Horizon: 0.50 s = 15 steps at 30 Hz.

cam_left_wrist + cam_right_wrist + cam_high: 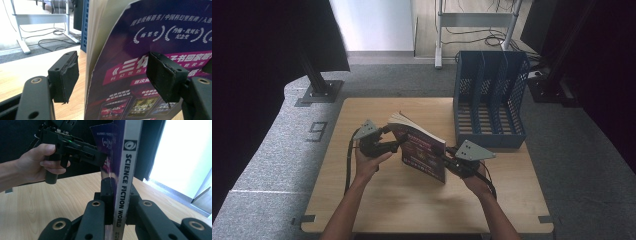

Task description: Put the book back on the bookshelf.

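Paperback book (pixel 424 150) upright on table (pixel 377 200), light, floppy cover. Right gripper (pixel 117 205) clenched on spine; left gripper (pixel 112 75) released, jaws straddling fore-edge. Regrip near spine; rack (pixel 490 100) at 1 o'clock.

A thick paperback book (pixel 422 150) with a purple cover and a pale spine reading SCIENCE FICTION WORLD stands upright on its lower edge. Its spine sits clamped between the right gripper's (pixel 120 202) jaws, its cover edge between the left gripper's (pixel 112 72) spread, untouching pads
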Each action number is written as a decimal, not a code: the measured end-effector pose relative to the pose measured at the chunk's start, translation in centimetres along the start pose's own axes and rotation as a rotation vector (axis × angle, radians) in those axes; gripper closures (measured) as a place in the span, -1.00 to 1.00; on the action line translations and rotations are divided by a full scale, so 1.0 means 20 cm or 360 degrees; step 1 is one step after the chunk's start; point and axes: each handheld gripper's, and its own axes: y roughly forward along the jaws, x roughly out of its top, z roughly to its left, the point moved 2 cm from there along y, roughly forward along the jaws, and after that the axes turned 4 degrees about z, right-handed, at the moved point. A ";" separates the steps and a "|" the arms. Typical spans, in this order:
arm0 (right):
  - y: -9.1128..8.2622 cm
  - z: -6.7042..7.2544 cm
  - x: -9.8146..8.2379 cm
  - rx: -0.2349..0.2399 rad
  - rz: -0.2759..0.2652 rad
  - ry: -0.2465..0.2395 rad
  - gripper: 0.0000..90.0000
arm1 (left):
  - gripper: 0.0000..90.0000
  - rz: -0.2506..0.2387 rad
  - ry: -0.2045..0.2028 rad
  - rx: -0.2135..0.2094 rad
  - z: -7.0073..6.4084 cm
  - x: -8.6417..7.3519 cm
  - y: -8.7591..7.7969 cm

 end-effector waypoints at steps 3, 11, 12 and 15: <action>0.01 0.00 0.01 -0.0002 -0.0006 -0.0011 0.80 | -0.41 0.0007 0.0013 -0.0017 -0.01 0.01 0.00; 0.01 -0.01 0.03 0.0005 -0.0020 -0.0009 0.80 | -0.41 0.0002 0.0009 -0.0010 -0.01 0.02 -0.01; 0.01 -0.01 0.03 0.0008 -0.0017 -0.0006 0.79 | -0.41 0.0004 0.0007 -0.0010 -0.02 0.02 -0.01; 0.02 -0.02 0.03 0.0018 -0.0013 0.0016 0.74 | -0.40 0.0011 0.0003 -0.0023 -0.02 0.01 0.00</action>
